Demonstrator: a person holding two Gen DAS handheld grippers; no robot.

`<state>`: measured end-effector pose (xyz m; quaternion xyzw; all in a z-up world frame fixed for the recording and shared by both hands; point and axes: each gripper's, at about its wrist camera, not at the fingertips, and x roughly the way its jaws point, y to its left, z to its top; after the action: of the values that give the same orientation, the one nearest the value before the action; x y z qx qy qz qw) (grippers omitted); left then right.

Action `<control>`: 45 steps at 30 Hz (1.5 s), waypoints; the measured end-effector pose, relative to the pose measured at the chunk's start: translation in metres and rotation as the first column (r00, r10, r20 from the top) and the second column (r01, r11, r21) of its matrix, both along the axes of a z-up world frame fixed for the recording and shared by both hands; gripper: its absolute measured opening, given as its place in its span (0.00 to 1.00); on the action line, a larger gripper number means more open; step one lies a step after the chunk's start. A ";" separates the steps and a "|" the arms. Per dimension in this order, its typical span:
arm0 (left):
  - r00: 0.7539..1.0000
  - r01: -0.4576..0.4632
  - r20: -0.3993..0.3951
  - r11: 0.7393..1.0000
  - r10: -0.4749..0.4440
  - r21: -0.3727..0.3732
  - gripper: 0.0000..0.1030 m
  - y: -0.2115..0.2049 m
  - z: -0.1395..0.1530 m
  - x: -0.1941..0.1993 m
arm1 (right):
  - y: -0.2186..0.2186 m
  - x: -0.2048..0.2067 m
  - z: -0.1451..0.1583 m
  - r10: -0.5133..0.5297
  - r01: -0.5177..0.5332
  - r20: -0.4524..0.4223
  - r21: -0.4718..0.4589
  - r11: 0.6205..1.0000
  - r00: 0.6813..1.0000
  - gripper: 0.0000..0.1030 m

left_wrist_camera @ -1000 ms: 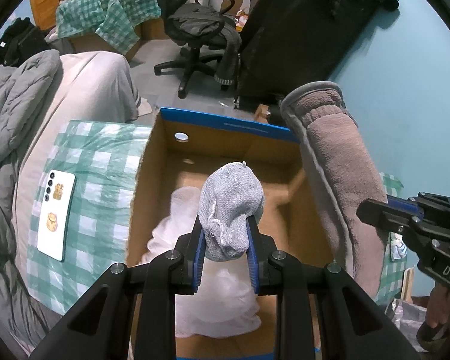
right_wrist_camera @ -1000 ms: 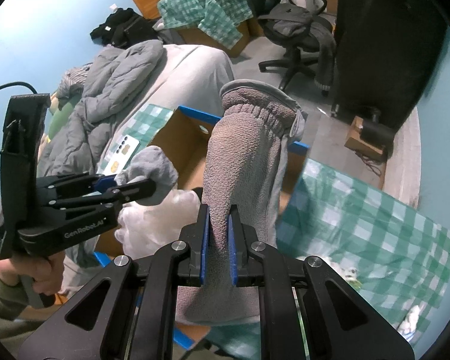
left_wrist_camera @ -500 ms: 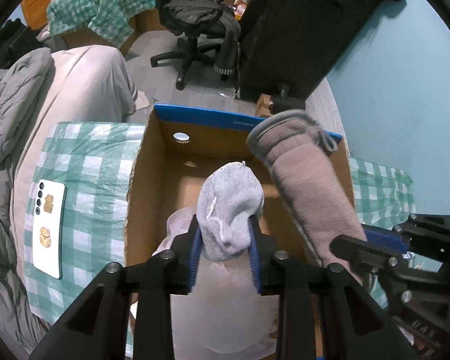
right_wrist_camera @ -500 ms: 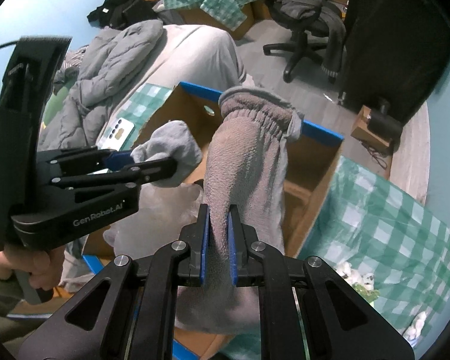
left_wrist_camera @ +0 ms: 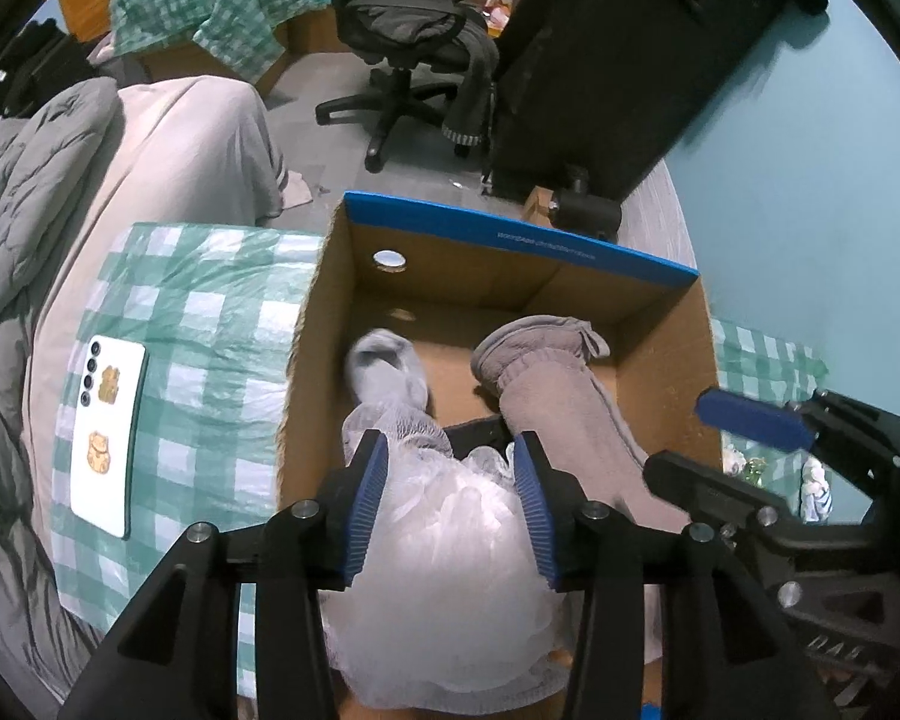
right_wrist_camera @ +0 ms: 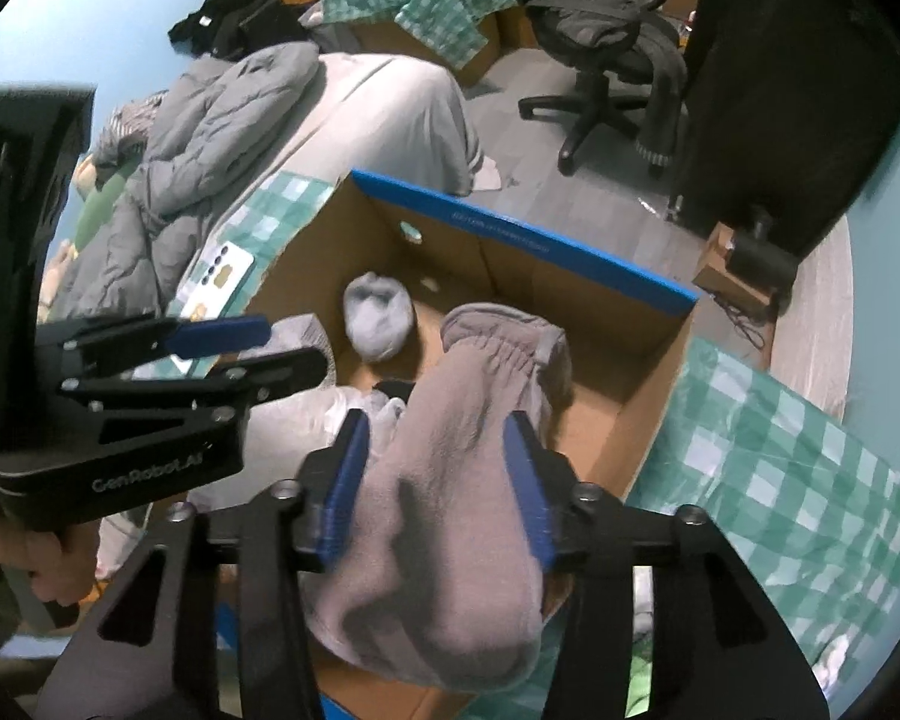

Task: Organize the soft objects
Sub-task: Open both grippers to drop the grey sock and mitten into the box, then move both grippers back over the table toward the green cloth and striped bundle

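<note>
An open cardboard box (left_wrist_camera: 510,234) with a blue rim lies below both grippers. A rolled grey sock (left_wrist_camera: 384,366) rests on its floor beside a white mesh puff (left_wrist_camera: 450,540). My left gripper (left_wrist_camera: 450,450) hangs over the puff, jaws opening, with nothing between its pads. A long taupe fuzzy sock (right_wrist_camera: 450,510) slumps into the box (right_wrist_camera: 510,228), still lying loose between the opening jaws of my right gripper (right_wrist_camera: 435,438). The grey sock (right_wrist_camera: 378,315) also shows in the right wrist view, beyond my left gripper (right_wrist_camera: 282,342). The right gripper (left_wrist_camera: 750,438) appears at the right of the left wrist view.
A white phone (left_wrist_camera: 108,438) lies on a green checked cloth (left_wrist_camera: 210,330) left of the box, with a grey quilt (left_wrist_camera: 24,210) beyond it. More checked cloth (right_wrist_camera: 780,450) spreads right of the box. An office chair (left_wrist_camera: 414,48) and a dark cabinet (left_wrist_camera: 618,60) stand behind.
Both grippers have opened. The grey sock has dropped from the left jaws onto the box floor. The taupe sock has sagged down into the box between the right jaws.
</note>
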<state>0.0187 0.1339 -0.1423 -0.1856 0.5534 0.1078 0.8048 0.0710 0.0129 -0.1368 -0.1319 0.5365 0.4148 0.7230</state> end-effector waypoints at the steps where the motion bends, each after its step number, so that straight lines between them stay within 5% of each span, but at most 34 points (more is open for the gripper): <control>1: 1.000 -0.006 0.001 1.000 0.006 -0.003 0.43 0.000 0.001 -0.002 | -0.001 0.001 0.002 -0.005 0.005 0.003 0.001 1.000 1.000 0.51; 8: 1.000 -0.019 0.009 1.000 0.019 0.004 0.43 -0.002 0.010 -0.012 | -0.009 0.004 0.011 -0.021 0.021 0.025 -0.004 1.000 0.999 0.52; 12: 1.000 -0.024 0.019 1.000 0.023 0.016 0.54 -0.007 0.019 -0.019 | -0.017 0.008 0.018 -0.039 0.039 0.034 0.005 0.999 0.999 0.55; 26: 0.998 0.005 0.056 1.000 -0.006 0.020 0.66 -0.038 0.041 -0.018 | -0.051 0.017 0.041 -0.096 0.096 0.064 0.009 0.995 0.993 0.56; 45: 0.987 0.157 0.025 0.987 -0.158 0.033 0.79 -0.125 0.041 0.006 | -0.164 0.034 0.028 -0.252 0.253 0.029 -0.039 0.967 0.967 0.56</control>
<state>0.0252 0.0084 -0.1015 -0.1301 0.5533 0.0499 0.8212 0.1047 -0.1515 -0.1089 -0.0827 0.5489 0.3062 0.7734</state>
